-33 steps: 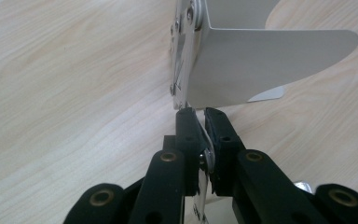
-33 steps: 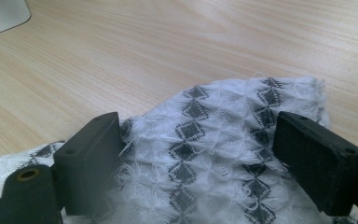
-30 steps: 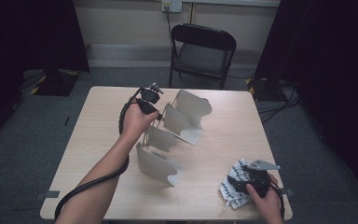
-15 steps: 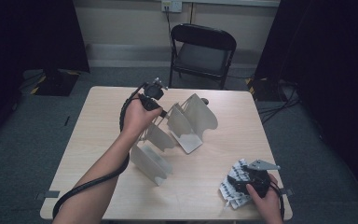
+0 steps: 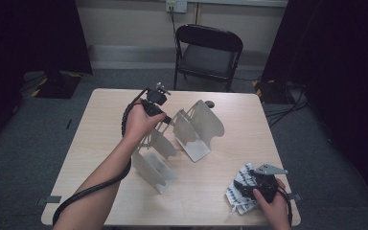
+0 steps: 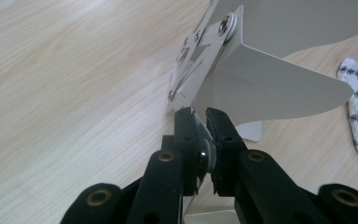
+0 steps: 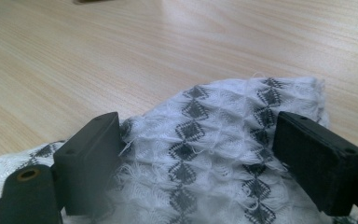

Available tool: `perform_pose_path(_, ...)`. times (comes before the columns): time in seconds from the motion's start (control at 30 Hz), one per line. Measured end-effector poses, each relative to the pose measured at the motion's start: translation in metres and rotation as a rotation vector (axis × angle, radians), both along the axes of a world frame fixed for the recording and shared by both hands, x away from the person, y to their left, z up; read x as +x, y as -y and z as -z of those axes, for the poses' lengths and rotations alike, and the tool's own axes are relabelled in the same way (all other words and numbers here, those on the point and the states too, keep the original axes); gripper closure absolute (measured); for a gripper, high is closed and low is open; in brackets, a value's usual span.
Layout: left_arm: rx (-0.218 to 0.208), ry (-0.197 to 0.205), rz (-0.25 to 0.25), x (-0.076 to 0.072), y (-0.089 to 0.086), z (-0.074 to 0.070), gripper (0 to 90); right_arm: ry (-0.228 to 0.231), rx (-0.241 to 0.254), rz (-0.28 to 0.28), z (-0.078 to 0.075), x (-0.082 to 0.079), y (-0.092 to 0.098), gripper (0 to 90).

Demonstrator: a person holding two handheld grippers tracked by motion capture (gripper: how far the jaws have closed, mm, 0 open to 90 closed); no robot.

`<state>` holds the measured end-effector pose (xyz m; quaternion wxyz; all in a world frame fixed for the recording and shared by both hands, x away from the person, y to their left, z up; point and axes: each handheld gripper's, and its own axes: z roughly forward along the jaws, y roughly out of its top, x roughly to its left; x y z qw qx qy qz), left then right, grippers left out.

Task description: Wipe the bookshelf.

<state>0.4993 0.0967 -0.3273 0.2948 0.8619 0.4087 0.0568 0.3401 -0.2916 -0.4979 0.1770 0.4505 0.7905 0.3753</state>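
Since the earlier frames the metal file rack [image 5: 177, 139] has been drawn out and swung: its far divider now stands nearer the upper right of the counter [image 5: 96, 139], and its near divider has slid toward the lower left, so the linked plates spread wider than before. The left hand has shifted only slightly, and the right hand has kept its place.

In the high view the left claw [image 5: 165, 117] sits just above the centre of the frame, at the rack's scissor linkage. In the left gripper view its two black jaws are pressed together on a thin metal plate of that linkage [image 6: 200, 140], pinching it; the pale dividers rise toward the upper right of that frame, with bolts showing along the crossed strips.

The right claw [image 5: 261, 184] rests at the lower right of the high view, on a white cloth [image 5: 237, 189] with a dark diamond pattern that lies on the counter near its front edge. In the right gripper view the jaws stand spread, one on each side of a raised fold of the cloth [image 7: 205, 140], the pads at its edges without squeezing it.

A black folding chair [image 5: 208, 52] stands beyond the counter at the top centre.
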Motion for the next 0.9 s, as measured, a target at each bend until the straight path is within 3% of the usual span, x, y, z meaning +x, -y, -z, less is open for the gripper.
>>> perform_pose_path(0.4, -0.003, -0.023, -0.022, 0.01, -0.004, 0.021, 84.7, 0.0, 0.001, 0.0, 0.0, 0.0, 0.0, 14.8)
perform_pose_path(0.9, -0.002, -0.02, -0.036, 0.011, -0.008, 0.026, 84.3, 0.0, 0.0, 0.0, 0.0, 0.0, 0.0, 14.8)
